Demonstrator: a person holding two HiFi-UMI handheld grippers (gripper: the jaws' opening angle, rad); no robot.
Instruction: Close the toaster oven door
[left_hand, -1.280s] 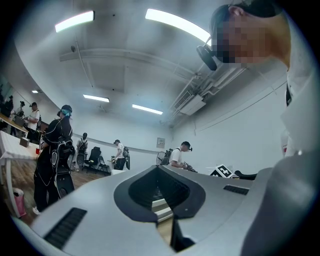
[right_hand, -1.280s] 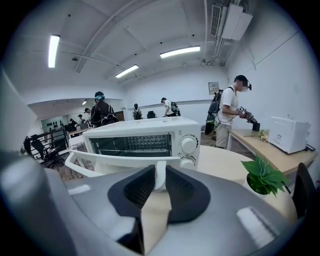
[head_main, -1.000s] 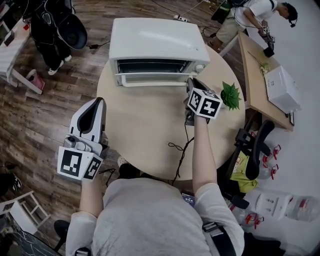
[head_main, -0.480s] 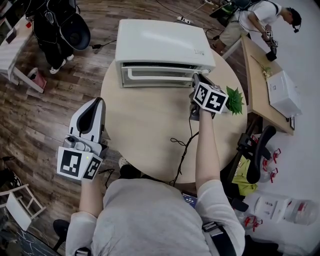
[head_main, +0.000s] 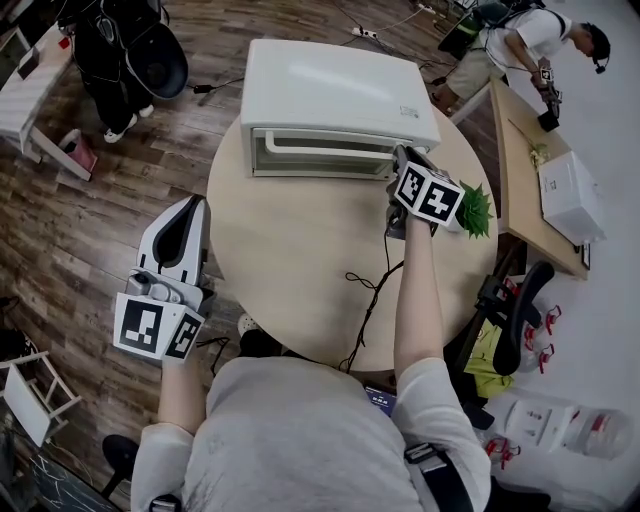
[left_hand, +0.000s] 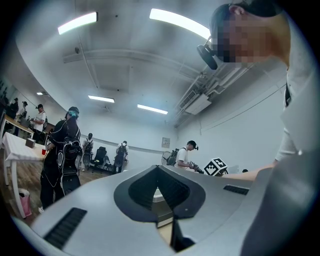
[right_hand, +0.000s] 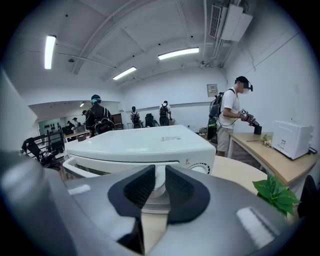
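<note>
A white toaster oven (head_main: 335, 90) stands at the far side of the round wooden table (head_main: 290, 260). Its door (head_main: 310, 162) is almost upright, and in the right gripper view a thin dark slit still shows under the oven's (right_hand: 140, 145) top edge on the left. My right gripper (head_main: 398, 160) is at the right end of the door handle (head_main: 300, 145). Its jaws stand a narrow gap apart with the white handle end between them (right_hand: 156, 175). My left gripper (head_main: 197, 203) hangs shut and empty off the table's left edge, and the left gripper view (left_hand: 157, 172) looks out over the room.
A small green plant (head_main: 475, 208) sits just right of my right gripper. A black cable (head_main: 365, 290) trails across the table toward me. An office chair (head_main: 505, 300) stands at the right, and a person (head_main: 520, 35) works at a desk beyond. Other people stand at the back left.
The oven door swung up from lying open to nearly shut. My right gripper moved up and toward the oven with it. The left gripper stayed put.
</note>
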